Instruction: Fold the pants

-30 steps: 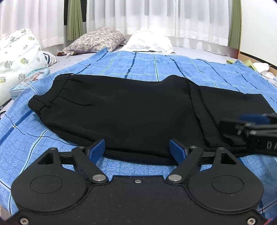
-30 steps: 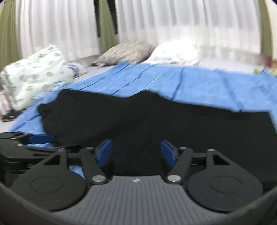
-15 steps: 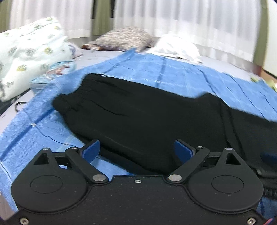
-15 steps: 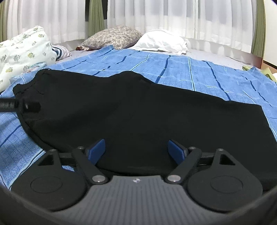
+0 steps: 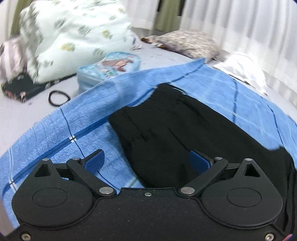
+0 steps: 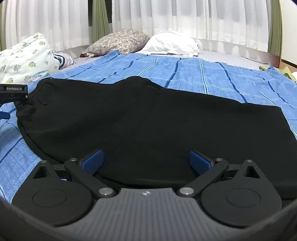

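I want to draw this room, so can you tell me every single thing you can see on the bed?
pants: one, black, spread flat on the blue blanket
blanket: one, blue with dark stripes, over the bed
patterned pillow: one, grey-brown floral, at the far side by the curtains
white pillow: one, white, beside the patterned pillow
bedding bundle: one, white with green flowers, far left
picture pouch: one, light blue, by the blanket's left edge
hair tie: one, black ring, on the grey sheet
curtains: white, with green ones between, behind the bed
left gripper: black, blue pads, open at the waistband end
right gripper: black, blue pads, open over the pants' near edge
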Demonstrator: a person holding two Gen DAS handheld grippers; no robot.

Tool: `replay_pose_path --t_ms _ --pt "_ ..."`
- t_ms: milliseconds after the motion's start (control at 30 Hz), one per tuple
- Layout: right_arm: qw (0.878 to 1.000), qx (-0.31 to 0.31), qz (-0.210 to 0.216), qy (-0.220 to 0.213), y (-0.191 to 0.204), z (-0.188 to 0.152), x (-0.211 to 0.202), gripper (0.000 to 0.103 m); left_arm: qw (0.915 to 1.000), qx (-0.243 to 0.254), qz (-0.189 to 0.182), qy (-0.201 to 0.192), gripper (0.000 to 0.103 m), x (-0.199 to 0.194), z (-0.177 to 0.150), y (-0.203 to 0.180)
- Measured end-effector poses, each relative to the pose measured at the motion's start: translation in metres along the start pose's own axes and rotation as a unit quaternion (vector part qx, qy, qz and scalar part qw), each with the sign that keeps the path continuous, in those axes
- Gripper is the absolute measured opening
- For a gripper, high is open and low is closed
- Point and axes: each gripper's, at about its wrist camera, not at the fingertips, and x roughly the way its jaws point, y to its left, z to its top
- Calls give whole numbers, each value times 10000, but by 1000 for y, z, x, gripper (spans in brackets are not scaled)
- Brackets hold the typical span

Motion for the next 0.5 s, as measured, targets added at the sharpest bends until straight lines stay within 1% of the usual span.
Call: replay_pose_path --t_ms 100,200,400,500 --pt "10000 7 5 -12 0 0 0 103 9995 -269 65 162 100 17 3 9" --pt "10000 4 2 -13 0 0 0 103 9996 -234 86 103 102 26 5 10" --pt "10000 4 3 -14 0 0 0 103 9980 -626 42 66 103 42 14 19" --pt "10000 4 4 -15 0 0 0 103 9981 -606 17 54 103 50 18 21"
